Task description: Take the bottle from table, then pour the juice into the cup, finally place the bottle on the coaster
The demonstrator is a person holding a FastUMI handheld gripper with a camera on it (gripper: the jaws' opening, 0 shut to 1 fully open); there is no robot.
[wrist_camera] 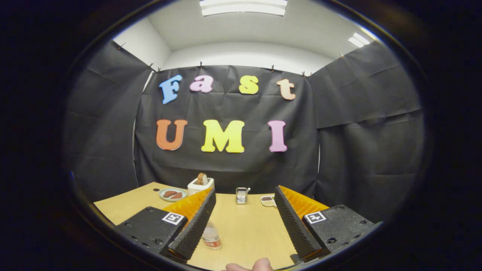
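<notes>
A small clear bottle [211, 237] with a reddish label band stands upright on the wooden table [248, 229]. It is close to the inner face of the left finger, which hides part of it. My gripper [244, 191] hangs above the table, open wide, with nothing pressed between the fingers [196, 222]. Beyond the fingertips, near the back edge, stands a small shiny metal cup [241, 195] with a handle.
A pale little dish [267, 200] with dark contents lies right of the cup. Back left are a plate [172, 194] of reddish-brown food and a white toaster-like box [200, 184] holding bread. A person's fingertips [250, 266] show at the near edge. Black cloth walls close in the table.
</notes>
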